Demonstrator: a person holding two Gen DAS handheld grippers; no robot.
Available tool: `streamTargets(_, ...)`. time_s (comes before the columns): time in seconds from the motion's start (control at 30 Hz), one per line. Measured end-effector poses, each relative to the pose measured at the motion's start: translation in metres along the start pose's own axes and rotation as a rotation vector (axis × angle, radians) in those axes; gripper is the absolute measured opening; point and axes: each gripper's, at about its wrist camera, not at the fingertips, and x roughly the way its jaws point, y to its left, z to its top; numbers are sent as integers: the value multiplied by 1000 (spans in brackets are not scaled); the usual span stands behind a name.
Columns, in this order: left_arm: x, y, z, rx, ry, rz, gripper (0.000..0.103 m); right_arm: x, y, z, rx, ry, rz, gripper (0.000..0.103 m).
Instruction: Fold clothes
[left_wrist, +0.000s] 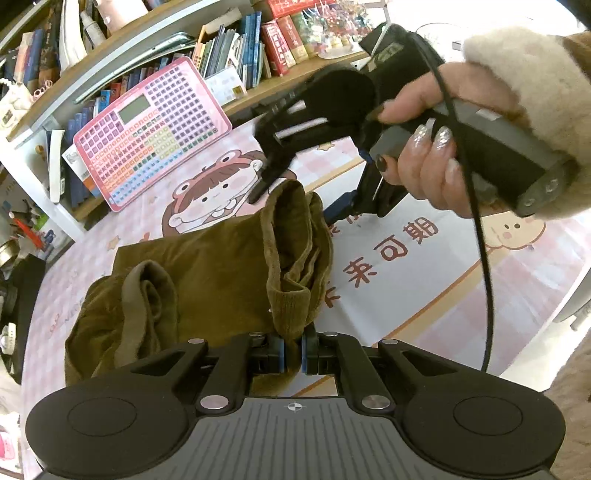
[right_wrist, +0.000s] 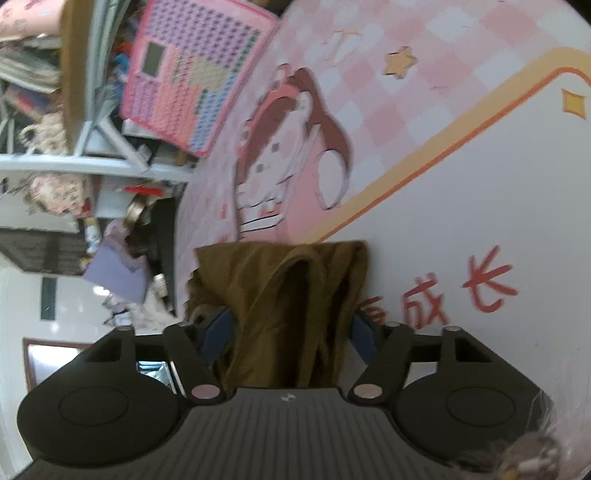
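Note:
An olive-brown garment (left_wrist: 207, 273) lies crumpled on the pink cartoon table mat (left_wrist: 424, 280). My left gripper (left_wrist: 293, 354) is shut on a ribbed edge of it at the near side. From there a bunched strip of cloth rises to my right gripper (left_wrist: 295, 202), which a hand (left_wrist: 424, 147) holds from the upper right. In the right wrist view the garment (right_wrist: 280, 295) fills the gap of the right gripper (right_wrist: 288, 332), and both blue pads (right_wrist: 216, 332) rest against the bunch. The rest of the garment sags to the left in folds.
A pink keyboard-like toy board (left_wrist: 147, 129) leans against a bookshelf (left_wrist: 236, 48) at the mat's far edge. A black cable (left_wrist: 484, 258) hangs from the right gripper over the mat. Clutter stands past the mat's left edge (right_wrist: 122, 280).

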Motion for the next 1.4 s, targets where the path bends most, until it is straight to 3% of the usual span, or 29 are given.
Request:
streamTargets(0.07,-2,-1,0,-3,-1,-1,7,0,-4,2,17,-3,-28,27)
streamTargets(0.13,-5,0,0,-19,-6,-7,7,0,-7,4,20,2,-40,14)
streamTargets(0.17,-6,0,0,-30,-9,-13,7,-1,-8,4,17,1,-41,13)
streamTargets(0.3,-15,2,4,-59,-29,-34,6,-10,-3,4,-12,-15,-32,12)
streamTargets(0.5,-43,25,4,-186,-94,-47,7,-23,27,6,-48,-18,66,12)
streamTargets(0.67,-65,60,-6,-354,-143,-36,7,-15,74,2,-114,8,157,12)
streamTargets(0.83,-80,108,-25,-558,-184,-45,7,10,123,-12,-204,32,178,12)
streamTargets(1.0,-82,152,-52,-684,-220,-52,7,42,158,-28,-263,31,157,12)
streamTargets(1.17,-69,194,-78,-709,-219,-92,7,87,183,-47,-305,1,79,12)
streamTargets(1.3,-47,230,-100,-698,-147,-153,10,125,194,-61,-324,-55,-35,13)
streamTargets(1.4,-30,253,-119,-680,-83,-190,14,154,194,-69,-328,-105,-144,22)
